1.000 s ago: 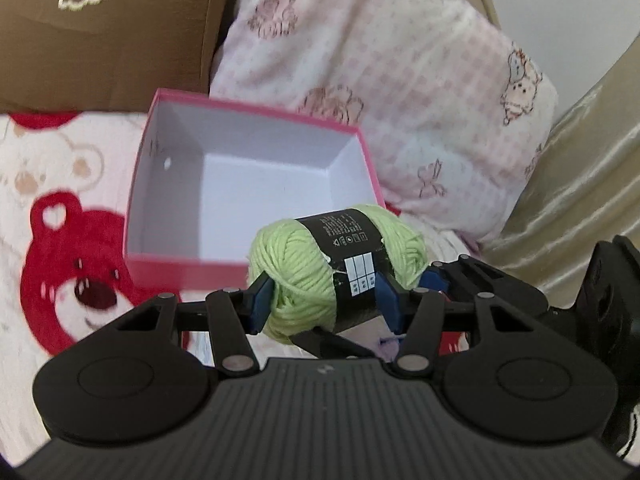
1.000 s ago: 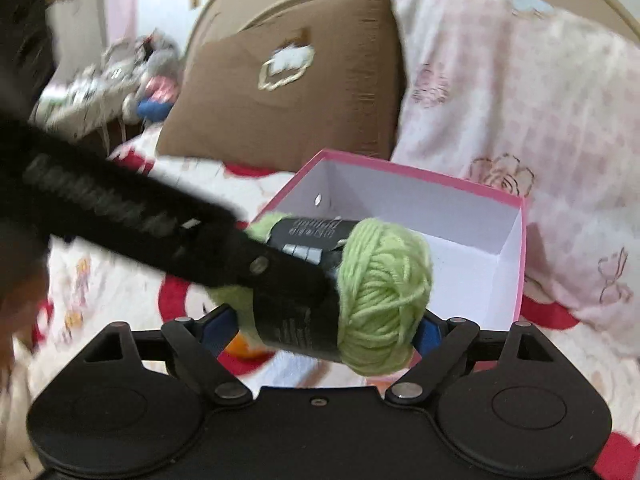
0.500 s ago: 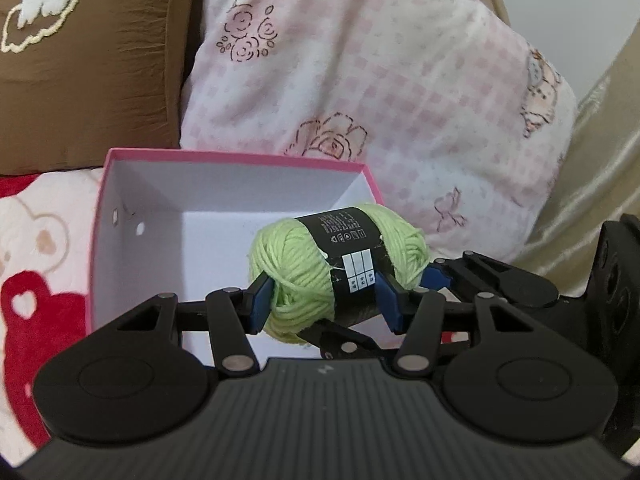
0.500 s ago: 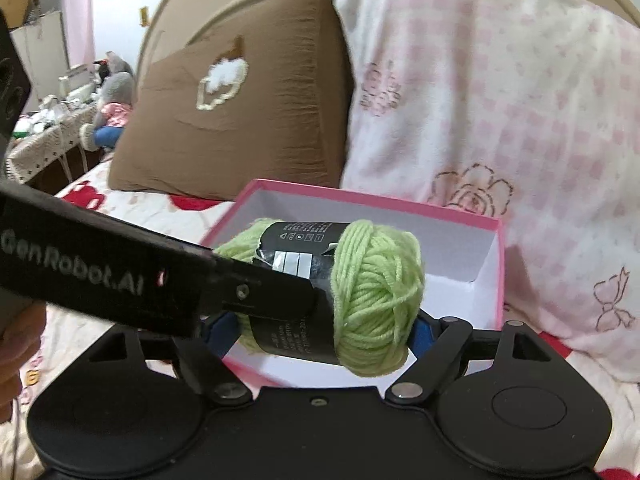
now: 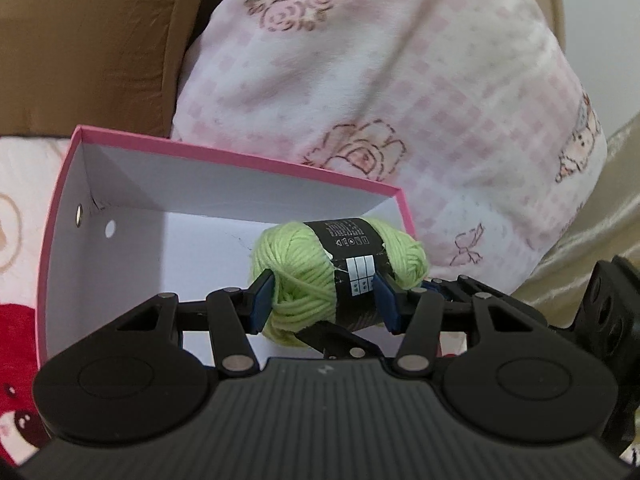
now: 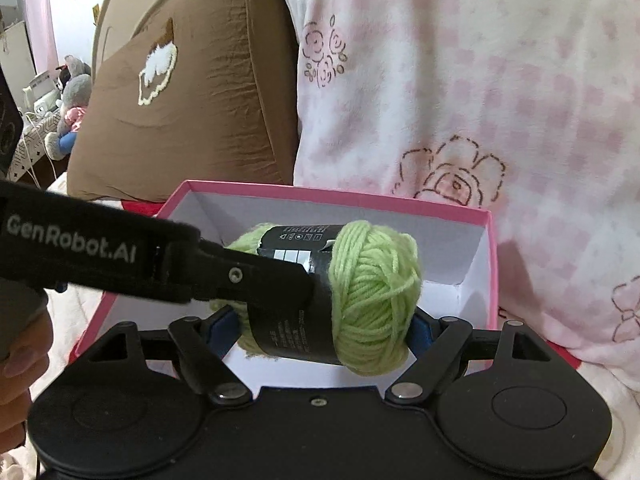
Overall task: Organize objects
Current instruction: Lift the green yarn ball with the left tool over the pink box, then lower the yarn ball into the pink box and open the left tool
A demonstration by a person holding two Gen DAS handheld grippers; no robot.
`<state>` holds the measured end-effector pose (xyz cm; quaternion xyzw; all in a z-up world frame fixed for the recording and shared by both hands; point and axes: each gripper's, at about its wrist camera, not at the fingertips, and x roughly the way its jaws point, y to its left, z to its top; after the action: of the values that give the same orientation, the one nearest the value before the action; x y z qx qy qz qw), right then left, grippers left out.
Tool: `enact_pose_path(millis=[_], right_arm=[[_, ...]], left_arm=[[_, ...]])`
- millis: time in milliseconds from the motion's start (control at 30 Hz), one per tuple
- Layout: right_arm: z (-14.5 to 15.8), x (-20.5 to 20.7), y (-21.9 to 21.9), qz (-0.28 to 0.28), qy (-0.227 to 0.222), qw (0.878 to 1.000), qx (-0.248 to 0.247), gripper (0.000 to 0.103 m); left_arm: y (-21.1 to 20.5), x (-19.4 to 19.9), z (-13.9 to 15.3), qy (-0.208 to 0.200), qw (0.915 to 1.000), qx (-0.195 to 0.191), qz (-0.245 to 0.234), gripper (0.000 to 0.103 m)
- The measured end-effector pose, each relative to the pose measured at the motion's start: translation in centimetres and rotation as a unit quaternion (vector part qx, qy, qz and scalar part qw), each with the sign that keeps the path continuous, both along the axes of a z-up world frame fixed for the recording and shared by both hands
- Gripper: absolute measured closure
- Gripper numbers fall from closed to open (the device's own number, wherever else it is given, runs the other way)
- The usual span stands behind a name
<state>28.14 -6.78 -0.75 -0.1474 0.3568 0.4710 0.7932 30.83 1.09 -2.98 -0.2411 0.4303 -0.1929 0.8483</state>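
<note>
A light-green yarn skein (image 5: 308,276) with a black label hangs over the inside of an open pink box (image 5: 240,160) with white walls. My left gripper (image 5: 324,304) is shut on the skein, its blue pads pressing across the middle. In the right wrist view the same skein (image 6: 372,292) sits lengthwise between the blue pads of my right gripper (image 6: 322,332), which touch both of its ends. The left gripper's black finger (image 6: 240,276) crosses in from the left. The box (image 6: 332,196) lies just beyond and below the skein.
A brown pillow (image 5: 80,40) and a pink checked pillow (image 5: 400,80) stand right behind the box. The box rests on a white blanket with a red bear print (image 5: 16,320). Gold fabric (image 5: 600,240) lies at the right. A person's hand (image 6: 20,360) shows at the lower left.
Both grippers have carried the skein forward and lower toward the box. The box now looms larger, and the skein hangs over its interior instead of before its front wall.
</note>
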Motion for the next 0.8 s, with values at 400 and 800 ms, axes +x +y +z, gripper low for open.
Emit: enact_pose_path(millis=[400, 800], right_arm=[[-2.3, 1.8, 3.1, -0.043, -0.004, 0.998, -0.05, 0.02], [-4.3, 2.2, 5.4, -0.02, -0.021, 0.993, -0.113, 0.021]], left_arm=[[-0.3, 3.4, -2.4, 0.031, 0.9994, 0.015, -0.008, 0.052], [-0.1, 5.1, -4.3, 0.079, 0.9964, 0.021, 0.022, 0.059]])
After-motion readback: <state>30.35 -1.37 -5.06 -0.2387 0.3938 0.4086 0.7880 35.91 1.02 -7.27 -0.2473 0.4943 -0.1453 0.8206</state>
